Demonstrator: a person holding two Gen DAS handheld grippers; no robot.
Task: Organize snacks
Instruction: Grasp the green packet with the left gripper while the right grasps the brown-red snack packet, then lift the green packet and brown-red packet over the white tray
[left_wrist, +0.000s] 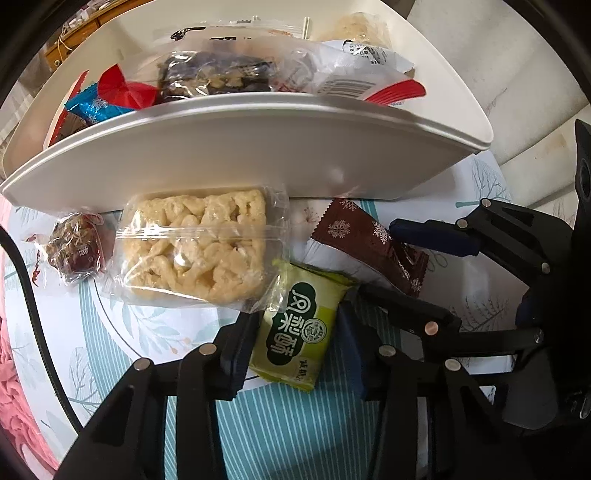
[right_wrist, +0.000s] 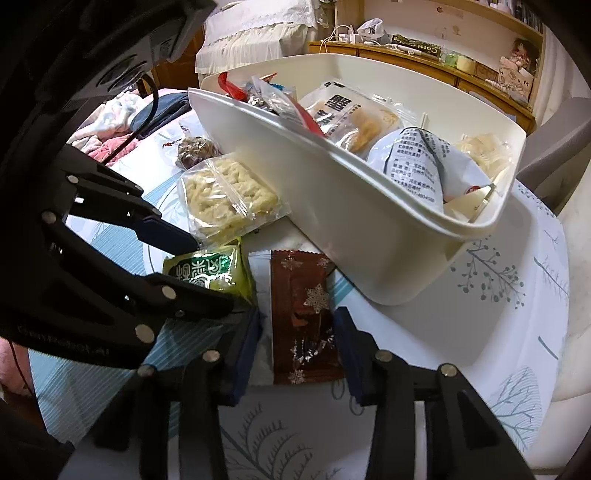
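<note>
The left tongs (left_wrist: 295, 354) pinch a green snack packet (left_wrist: 295, 328) lying on the counter (left_wrist: 155, 325). Just beside them, the right tongs (right_wrist: 297, 354) clamp a brown snowflake-printed packet (right_wrist: 303, 314). Beyond both lie a clear-wrapped pale crispy bar (left_wrist: 195, 247) and a small dark wrapped sweet (left_wrist: 74, 251), touching the wall of a white bin (left_wrist: 258, 155) heaped with other snacks.

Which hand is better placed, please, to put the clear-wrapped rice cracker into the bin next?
Left, probably: its fingers straddle the green packet right beside the cracker; the right gripper is around the brown packet, farther away.
</note>
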